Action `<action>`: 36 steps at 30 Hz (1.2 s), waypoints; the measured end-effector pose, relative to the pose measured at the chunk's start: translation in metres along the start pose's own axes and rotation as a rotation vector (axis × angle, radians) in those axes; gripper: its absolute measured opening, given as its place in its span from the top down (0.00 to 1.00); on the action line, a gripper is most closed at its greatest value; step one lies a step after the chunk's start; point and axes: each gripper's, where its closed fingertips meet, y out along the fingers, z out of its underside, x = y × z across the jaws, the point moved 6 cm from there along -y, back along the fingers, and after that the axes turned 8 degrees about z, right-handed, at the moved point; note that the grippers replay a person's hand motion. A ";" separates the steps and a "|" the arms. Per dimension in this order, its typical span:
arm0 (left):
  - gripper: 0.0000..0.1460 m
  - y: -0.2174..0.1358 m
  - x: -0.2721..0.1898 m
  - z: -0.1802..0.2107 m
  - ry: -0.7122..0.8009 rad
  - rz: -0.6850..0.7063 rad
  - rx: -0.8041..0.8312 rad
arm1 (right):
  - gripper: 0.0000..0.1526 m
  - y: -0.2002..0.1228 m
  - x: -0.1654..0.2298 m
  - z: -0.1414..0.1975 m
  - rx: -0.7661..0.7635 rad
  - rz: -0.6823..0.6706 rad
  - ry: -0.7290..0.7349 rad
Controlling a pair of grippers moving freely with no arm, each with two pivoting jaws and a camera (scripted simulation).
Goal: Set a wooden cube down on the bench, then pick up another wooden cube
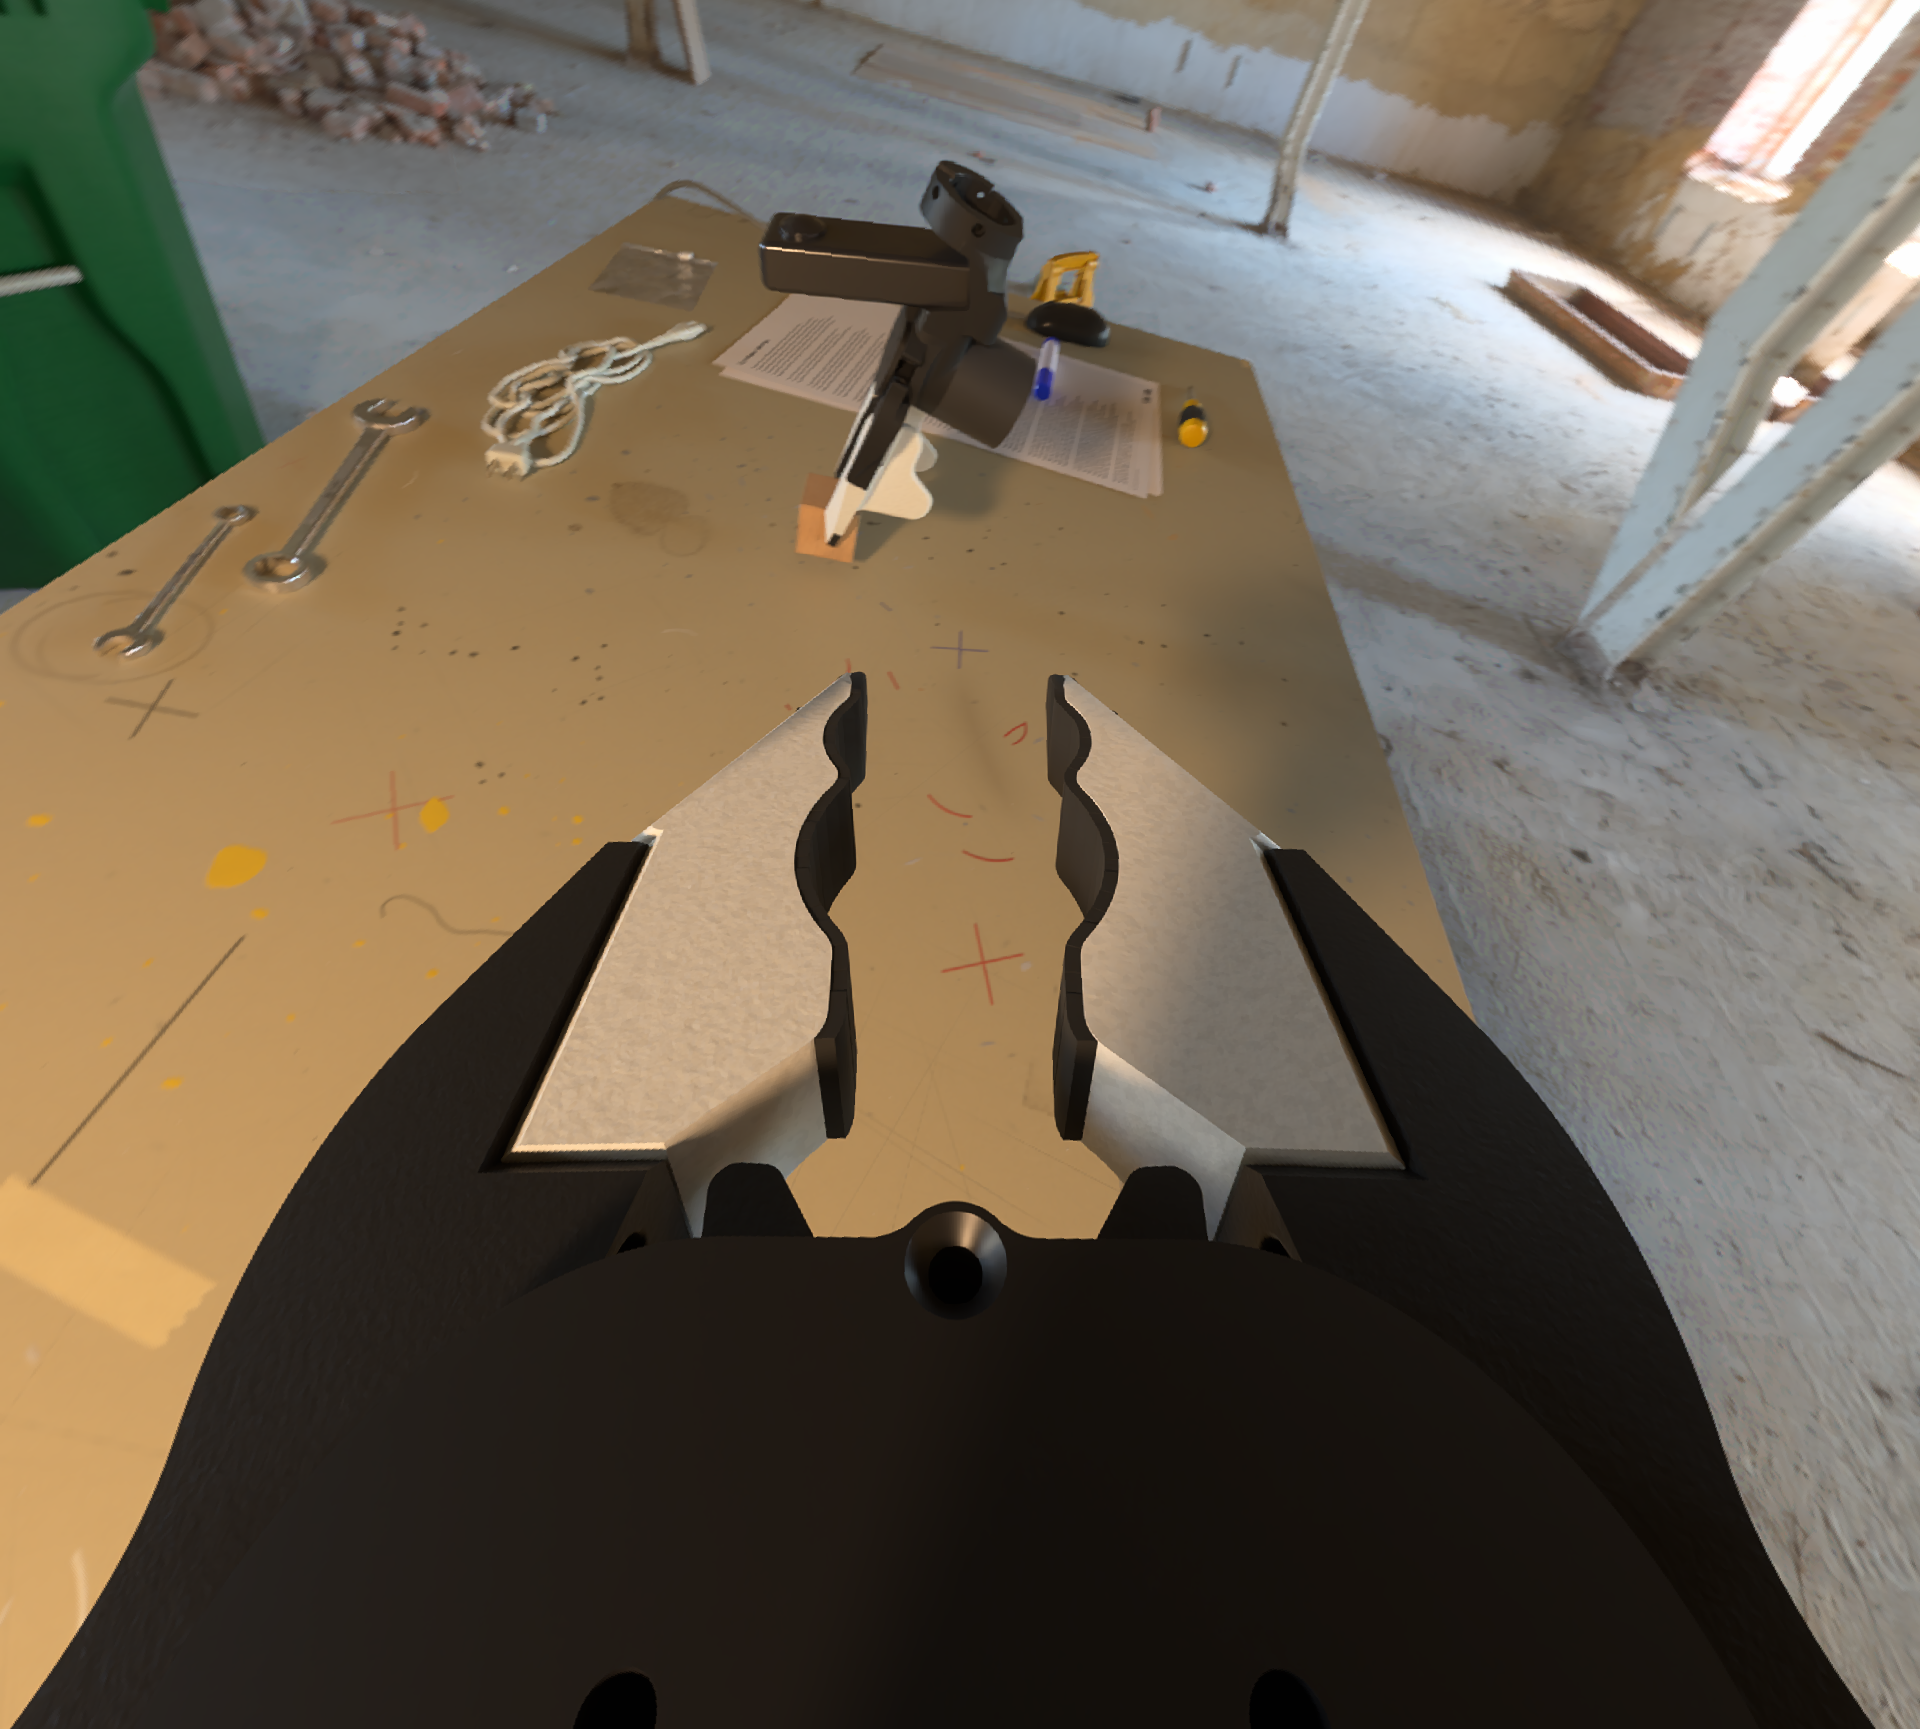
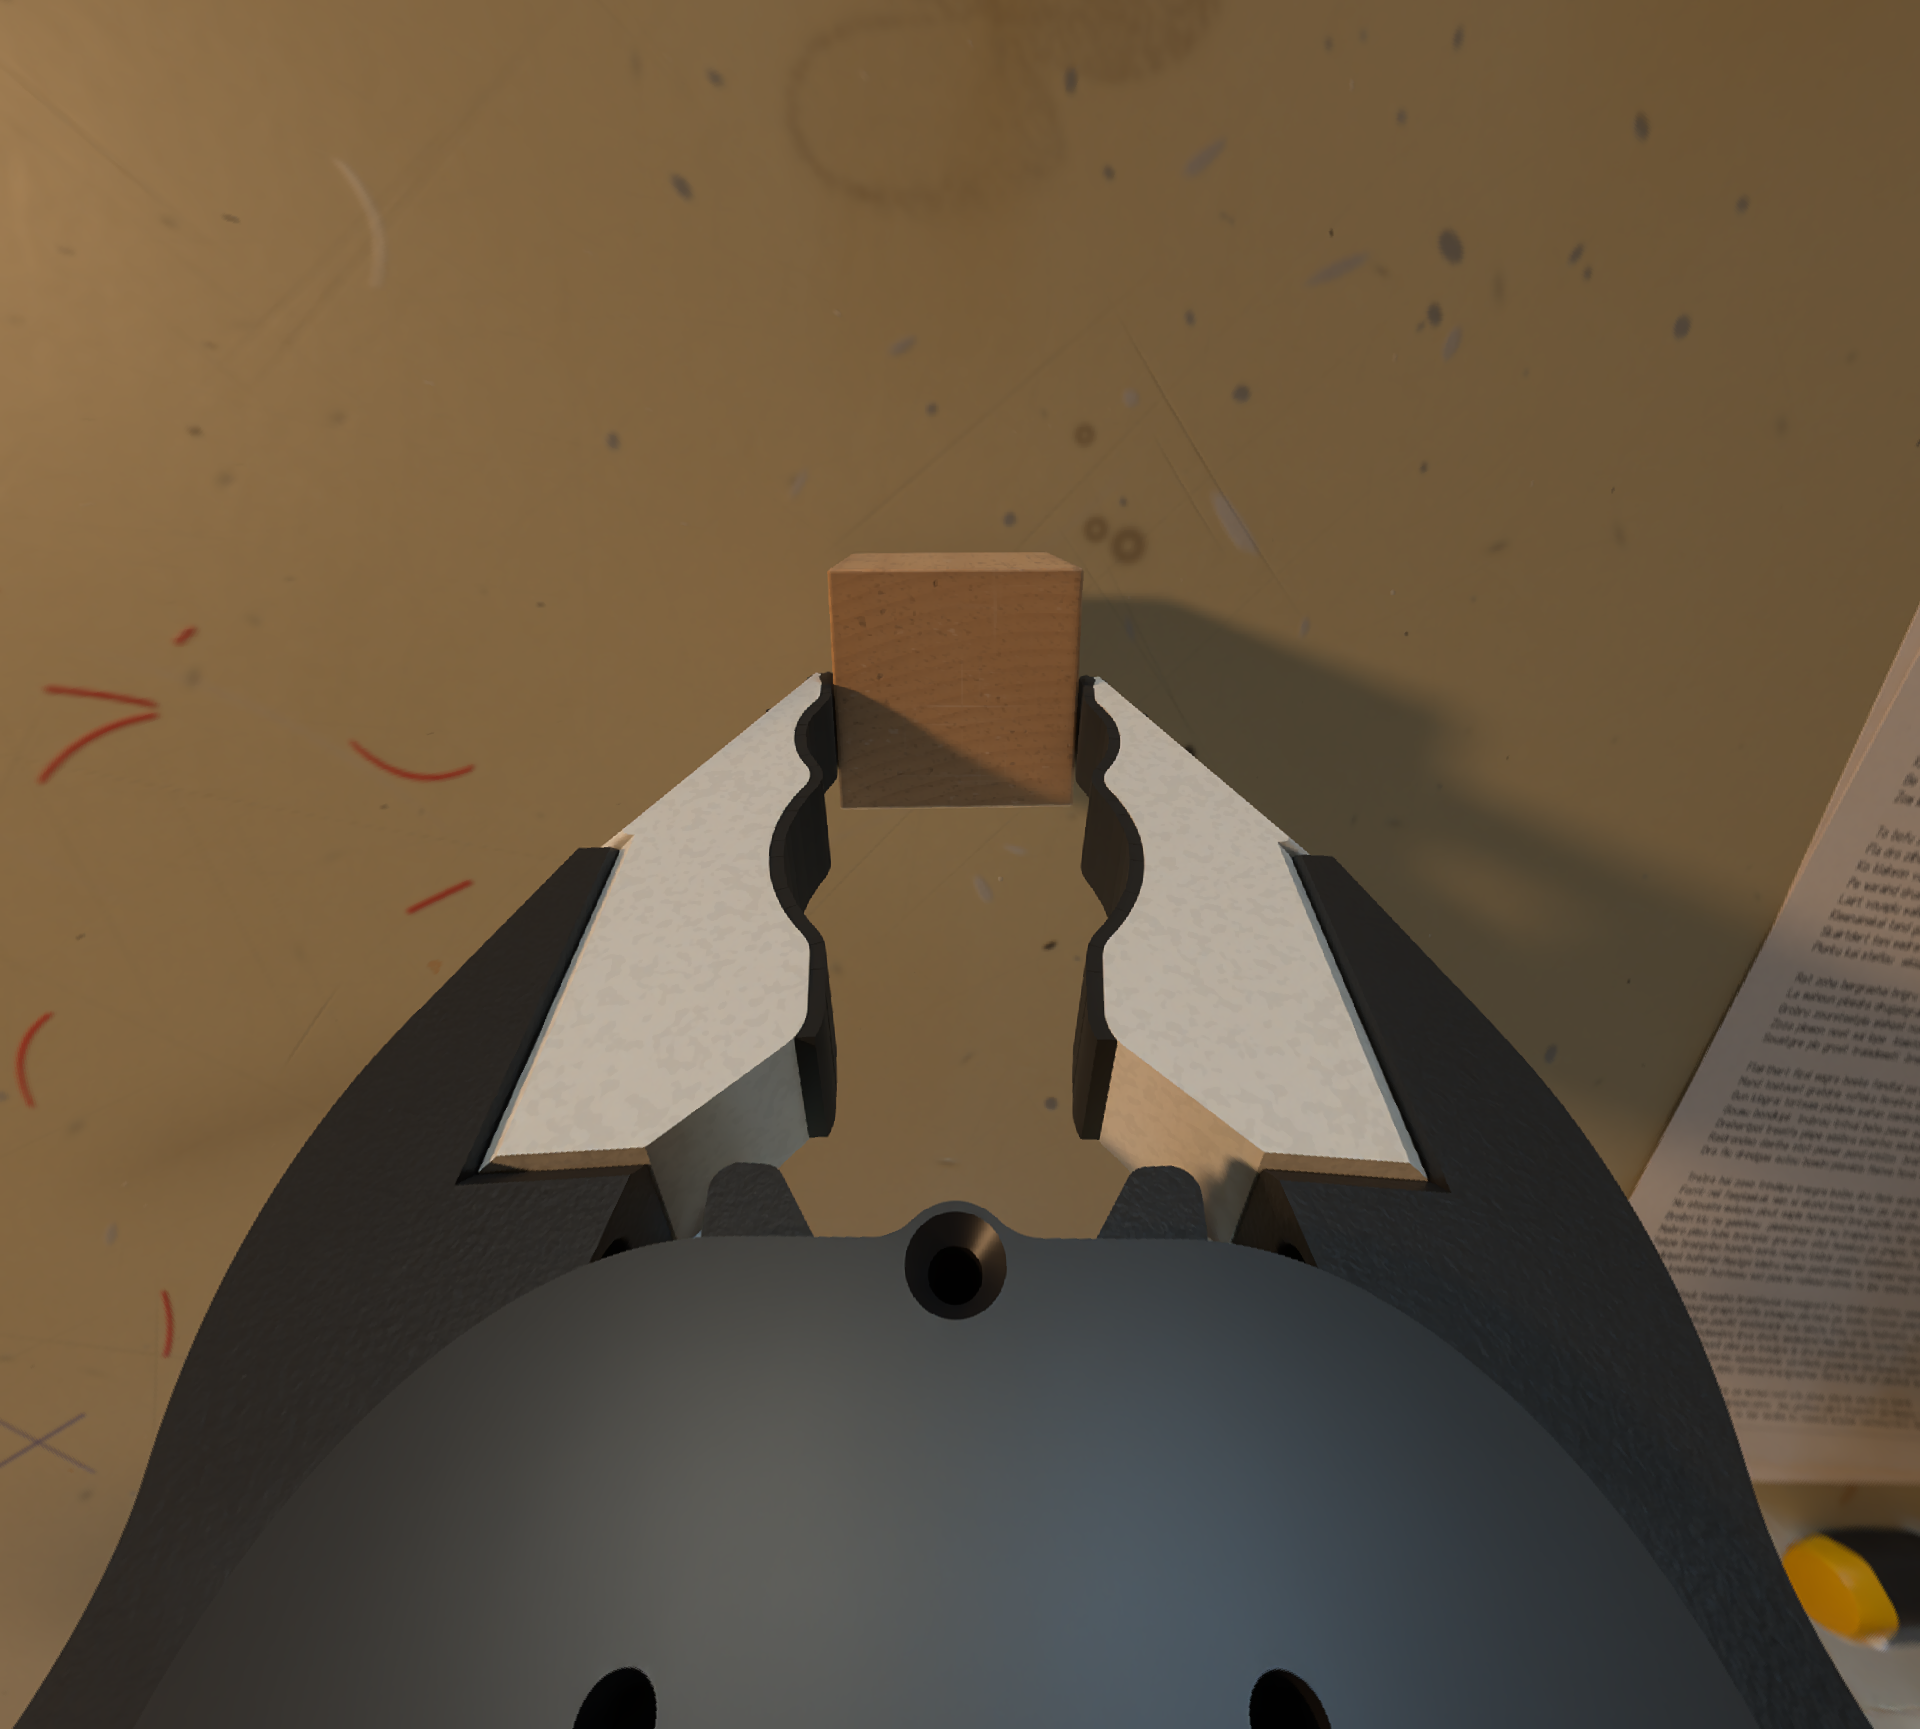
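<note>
Wooden cube [image 2: 954, 682] seen square-on, no long axis, pinched at fingertips of right gripper [image 2: 954, 729], left gripper [image 1: 956, 692] parted, nothing held, printed sheets [image 2: 1808, 1160] lain on bench [image 2: 520, 329]

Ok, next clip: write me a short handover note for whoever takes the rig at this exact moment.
Left gripper: open, empty, hovering over the near part of the bench.
Right gripper: fingertips against both sides of a wooden cube, so it reads as shut on it. In the left wrist view the cube sits on or just above the bench; contact cannot be judged.
Only this one cube is in view; no second one shows in either view.
Done or left: the pictures do not settle whether this is the set-down or the pickup. Check that first, and locate the other cube.
</note>
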 end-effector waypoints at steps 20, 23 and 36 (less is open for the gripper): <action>0.71 -0.154 0.069 0.056 -0.226 -0.980 0.314 | 0.57 -0.027 0.008 -0.013 -0.119 0.079 -0.025; 0.66 -0.164 0.091 0.081 -0.333 -1.022 0.362 | 0.57 -0.049 0.016 -0.016 -0.199 0.063 -0.051; 0.64 -0.156 0.150 0.158 -0.662 -0.973 0.521 | 0.57 -0.121 0.047 -0.010 -0.399 0.065 -0.165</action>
